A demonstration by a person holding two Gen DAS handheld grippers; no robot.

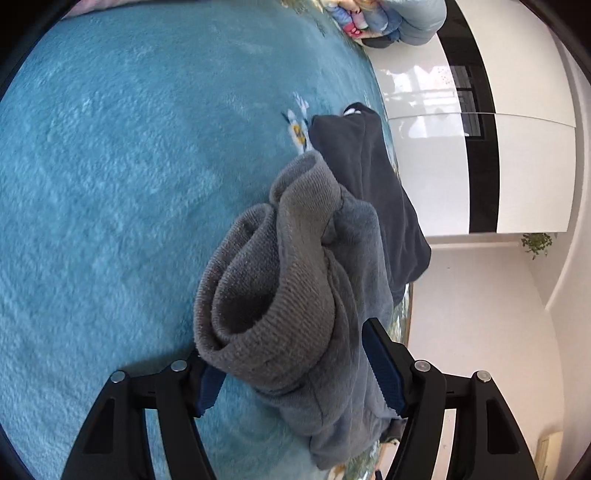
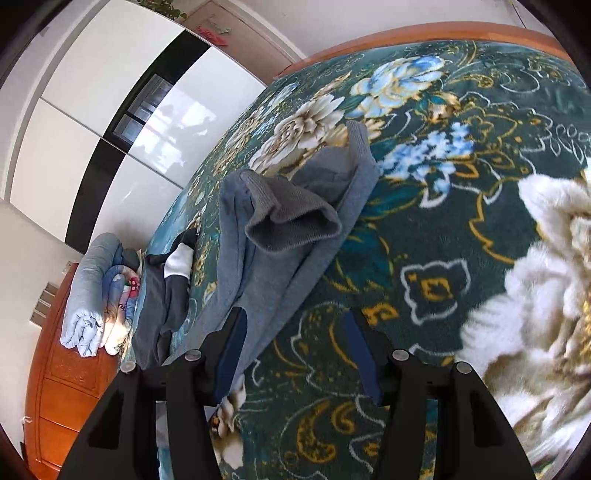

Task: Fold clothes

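In the left wrist view a grey fleece garment (image 1: 295, 295) with a ribbed cuff (image 1: 258, 266) lies bunched on the teal blanket (image 1: 110, 184). My left gripper (image 1: 295, 376) is open, and the bunched grey cloth sits between its blue pads (image 1: 384, 373) without being pinched. Beyond it lies a dark navy garment (image 1: 380, 184). In the right wrist view the same grey garment (image 2: 258, 266) lies folded over, cuff (image 2: 295, 221) on top, on the floral blanket (image 2: 443, 221). My right gripper (image 2: 295, 350) stands open just short of the garment's near edge, its left finger (image 2: 232, 350) over the cloth.
A dark garment with a white patch (image 2: 162, 295) lies left of the grey one. Rolled light-blue bedding (image 2: 88, 295) rests against a wooden bed board (image 2: 62, 387). Glossy white wardrobe doors (image 1: 436, 147) stand past the bed's edge. More piled bedding (image 1: 369, 22) lies far off.
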